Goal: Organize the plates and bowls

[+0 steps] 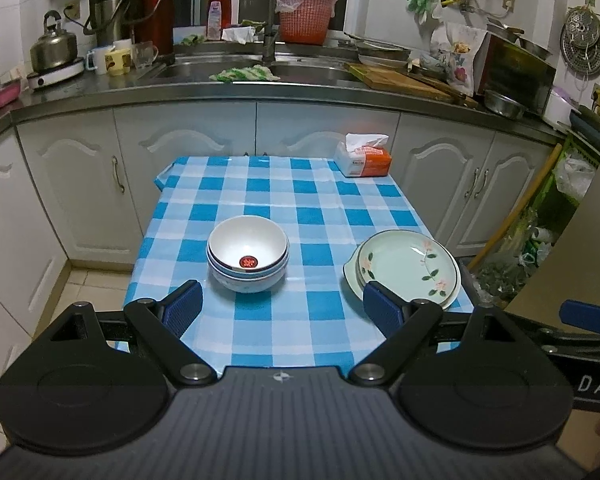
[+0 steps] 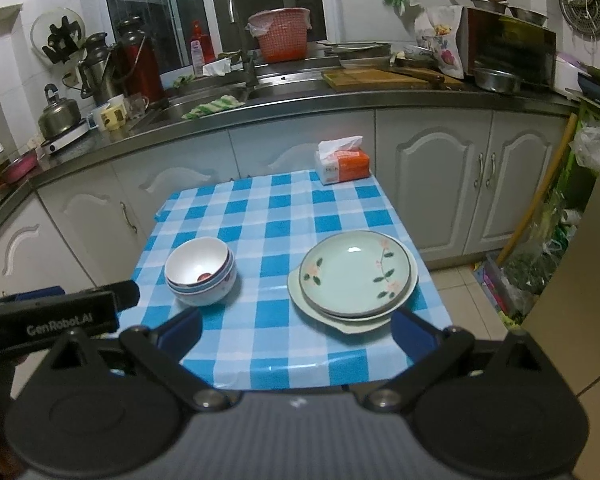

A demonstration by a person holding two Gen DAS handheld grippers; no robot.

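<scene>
On tabletop [image 1: 260,184]: white bowls [image 1: 247,253] nested, mouths up; green floral plates [image 2: 356,276] stacked flat. Left tool [image 1: 283,306] & right tool [image 2: 296,326] both spread wide, empty.

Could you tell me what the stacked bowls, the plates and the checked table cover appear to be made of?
Stacked bowls: probably glazed ceramic or porcelain, white and glossy with blue rim bands. Plates: likely glazed ceramic too, pale green with painted flowers and a bright highlight. Table cover: seemingly plastic or oilcloth, since the blue check shines and creases stiffly at the corner.
</scene>
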